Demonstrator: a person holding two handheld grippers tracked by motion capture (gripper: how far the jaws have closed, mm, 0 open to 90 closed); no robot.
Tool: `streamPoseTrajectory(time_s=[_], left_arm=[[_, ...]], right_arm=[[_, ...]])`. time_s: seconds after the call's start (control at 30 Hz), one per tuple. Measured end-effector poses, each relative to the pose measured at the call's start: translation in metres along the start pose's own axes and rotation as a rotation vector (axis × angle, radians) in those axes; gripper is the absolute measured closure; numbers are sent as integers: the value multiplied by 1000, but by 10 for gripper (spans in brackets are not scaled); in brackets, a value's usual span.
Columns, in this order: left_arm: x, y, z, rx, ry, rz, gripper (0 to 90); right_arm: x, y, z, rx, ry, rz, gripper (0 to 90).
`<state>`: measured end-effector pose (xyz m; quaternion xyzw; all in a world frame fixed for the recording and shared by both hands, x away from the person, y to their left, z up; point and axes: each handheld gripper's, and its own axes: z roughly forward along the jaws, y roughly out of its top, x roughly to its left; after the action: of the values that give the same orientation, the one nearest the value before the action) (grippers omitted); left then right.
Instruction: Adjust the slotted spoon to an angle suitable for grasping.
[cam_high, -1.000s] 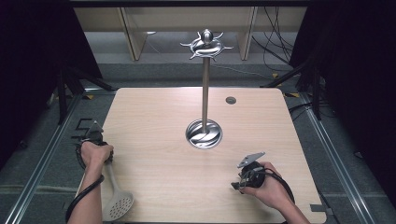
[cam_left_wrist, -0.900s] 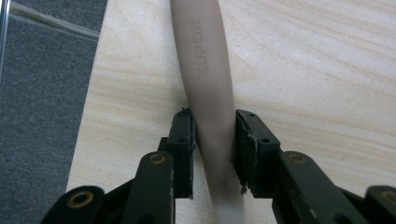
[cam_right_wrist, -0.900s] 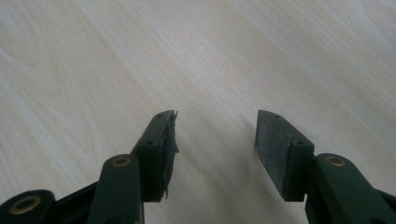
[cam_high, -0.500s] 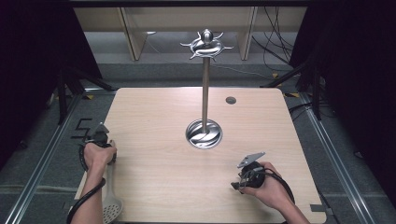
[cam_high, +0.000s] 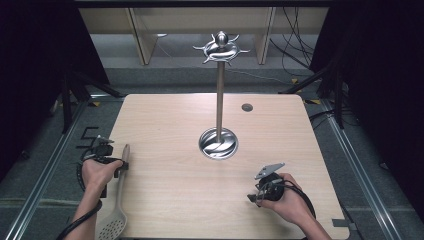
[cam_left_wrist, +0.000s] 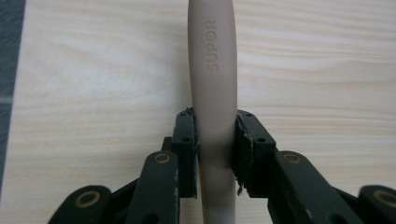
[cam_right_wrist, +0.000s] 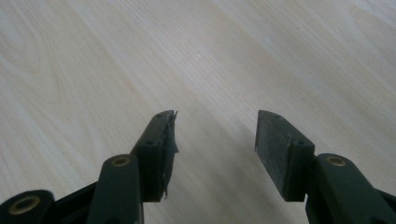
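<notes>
A beige slotted spoon (cam_high: 116, 215) lies along the table's left edge, its perforated head near the front corner. My left gripper (cam_high: 119, 167) is shut on its handle (cam_left_wrist: 212, 70), which carries the raised word SUPOR. In the left gripper view both pads (cam_left_wrist: 187, 135) press the handle's sides. My right gripper (cam_high: 253, 192) rests low over the front right of the table. Its jaws stand open over bare wood in the right gripper view (cam_right_wrist: 215, 126), with nothing between them.
A shiny metal utensil stand rises from a round base (cam_high: 218, 144) at the table's middle, with a ring of hooks (cam_high: 220, 47) on top. A small dark round spot (cam_high: 247, 107) marks the wooden table (cam_high: 280, 150) behind it. Dark floor and rails surround the table.
The left hand has shifted a little with the spoon. The spoon has swung, so that its handle tip now points to the far side past the gripper. The right hand has stayed still.
</notes>
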<state>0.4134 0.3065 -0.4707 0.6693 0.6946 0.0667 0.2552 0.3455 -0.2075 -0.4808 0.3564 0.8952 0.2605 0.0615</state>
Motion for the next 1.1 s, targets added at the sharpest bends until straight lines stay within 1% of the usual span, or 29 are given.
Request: streamPoseTrajectory(time_s=[0.07, 0.1, 0.13, 0.17, 0.2, 0.23, 0.27, 0.3, 0.33, 0.47, 0.5, 0.57, 0.6, 0.67, 0.73, 0.77, 0.8, 0.83, 0.87, 0.9, 0.93, 1.0, 1.03, 1.07, 1.1], left_arm=[[0, -2, -6, -21, -23, 14, 708], [-1, -3, -9, -36, -44, 31, 708], [-1, -5, -13, -60, -65, 41, 708], [-1, -6, -16, -74, -76, 44, 708], [-2, -8, -19, -94, -81, 48, 708], [-3, -9, -22, -109, -90, 67, 708], [-3, -11, -26, -120, -99, 83, 708], [-4, -12, -30, -130, -108, 102, 708], [-6, -15, -36, -152, -117, 122, 708], [-10, -21, -49, -215, -140, 153, 708], [-12, -23, -53, -231, -140, 162, 708], [-13, -26, -57, -254, -142, 166, 708], [-15, -28, -59, -273, -147, 161, 708], [-17, -31, -64, -287, -154, 168, 708], [-20, -33, -69, -322, -164, 165, 708], [-20, -34, -71, -335, -168, 168, 708], [-21, -34, -74, -339, -171, 175, 708], [-22, -35, -76, -371, -177, 173, 708], [-23, -36, -79, -400, -175, 177, 709], [-25, -37, -84, -401, -151, 194, 708], [-27, -38, -87, -422, -135, 198, 708], [-30, -38, -94, -454, -134, 211, 709], [-30, -38, -96, -480, -140, 214, 709], [-31, -38, -98, -497, -147, 212, 709], [-31, -38, -100, -507, -148, 215, 709]], right_arm=[[0, 0, 0, -1, -4, -6, 482], [-1, 0, 0, 2, -6, -8, 481], [0, 0, 0, 5, -4, 1, 482], [-1, 0, 0, 0, -9, -9, 482], [-1, 0, 0, -2, -11, -8, 482], [0, 0, 0, 6, -8, 6, 482], [-1, 0, 0, -3, -11, -8, 481], [0, 0, 0, 0, -7, 3, 481], [0, 0, 0, -2, -7, 2, 481], [0, 0, -1, -11, -12, 2, 481], [-1, 0, -1, -26, -19, -11, 481], [-1, 0, -1, -27, -18, -11, 481], [-1, 0, -2, -27, -18, -13, 479], [-1, 0, -1, -28, -18, -13, 479], [-1, 0, -2, -29, -20, -14, 478], [0, 0, -2, -22, -18, 0, 477], [0, 0, -2, -24, -19, -3, 476], [0, 0, -3, -24, -19, -2, 475], [0, 0, -2, -31, -14, 4, 473], [-1, 0, -2, -22, -15, 2, 472], [-1, 0, -2, -18, -11, 3, 472], [-1, 0, -2, -19, -10, 3, 472], [0, 0, -2, -20, -13, 1, 472], [-1, 0, -2, -30, -16, -15, 472], [-1, 0, -2, -29, -16, -14, 472]])
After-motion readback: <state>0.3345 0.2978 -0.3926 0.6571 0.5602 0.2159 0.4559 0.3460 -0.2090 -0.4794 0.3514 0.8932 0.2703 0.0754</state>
